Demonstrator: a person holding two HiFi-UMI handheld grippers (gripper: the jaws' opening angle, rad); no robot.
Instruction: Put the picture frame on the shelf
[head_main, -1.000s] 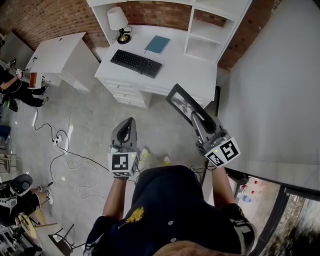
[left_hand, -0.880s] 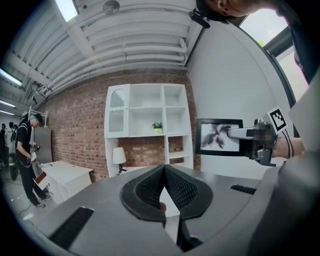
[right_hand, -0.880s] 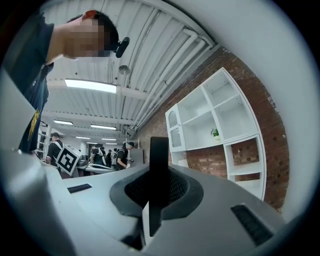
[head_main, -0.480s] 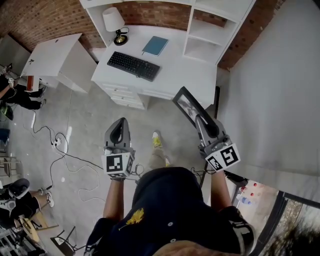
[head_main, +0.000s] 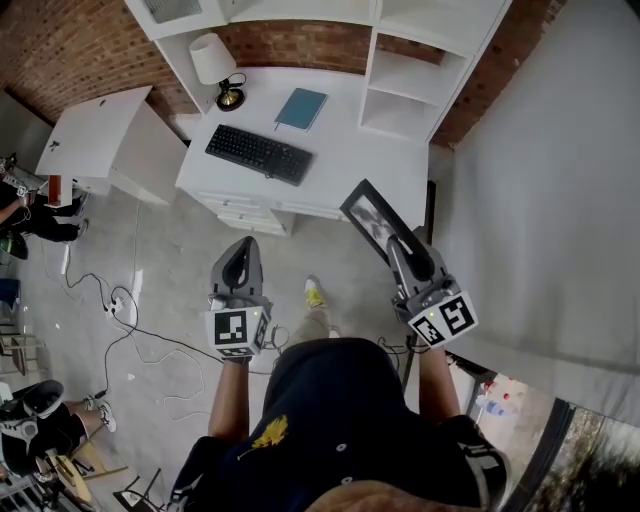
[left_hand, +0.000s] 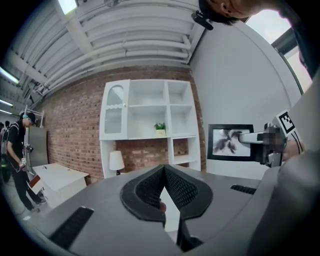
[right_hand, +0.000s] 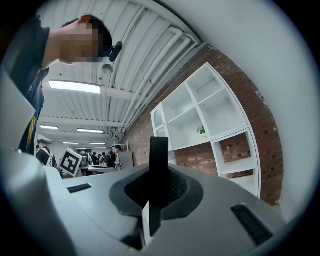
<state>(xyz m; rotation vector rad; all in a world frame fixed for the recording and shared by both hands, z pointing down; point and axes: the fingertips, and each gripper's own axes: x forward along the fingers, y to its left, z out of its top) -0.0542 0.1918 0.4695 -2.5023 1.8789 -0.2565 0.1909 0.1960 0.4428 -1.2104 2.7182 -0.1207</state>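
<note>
A white worktop (head_main: 350, 140) with a keyboard (head_main: 259, 154) and lamp (head_main: 212, 62) stands by a brick wall (head_main: 80, 40), under a white shelf (head_main: 410, 80). The right gripper (head_main: 400, 245) squeezes the picture frame (head_main: 368, 215) in the air near the worktop. The left gripper (head_main: 246, 248) is closed, empty.

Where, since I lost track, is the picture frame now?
Head view, right side: the picture frame is clamped in the right claw, just before the white desk.
</note>
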